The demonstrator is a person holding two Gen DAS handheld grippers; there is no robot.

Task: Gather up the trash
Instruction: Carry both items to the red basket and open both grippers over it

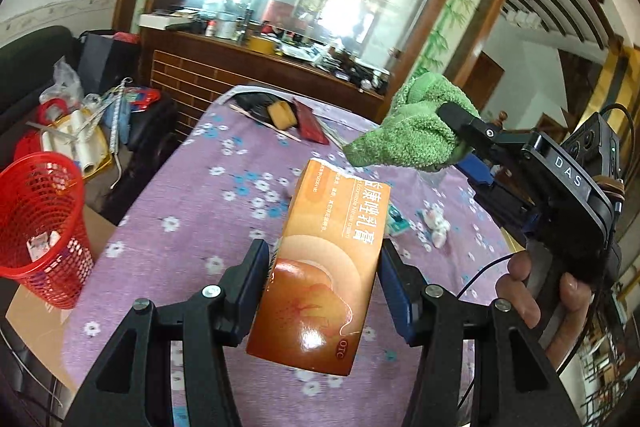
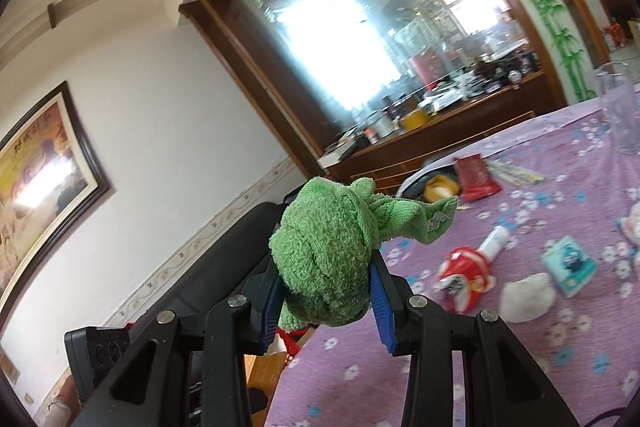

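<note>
Orange cardboard medicine box (image 1: 320, 267), lower corner hidden, sits clamped in left gripper (image 1: 320, 291); right gripper (image 2: 326, 291) squeezes bunched green terry cloth (image 2: 332, 251).

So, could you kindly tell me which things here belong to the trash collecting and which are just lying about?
Job:
- orange box, clamped in left gripper
- red basket
- crumpled red wrapper
- white wad

Lying about:
- green cloth, held in right gripper
- drinking glass
- framed painting
</note>
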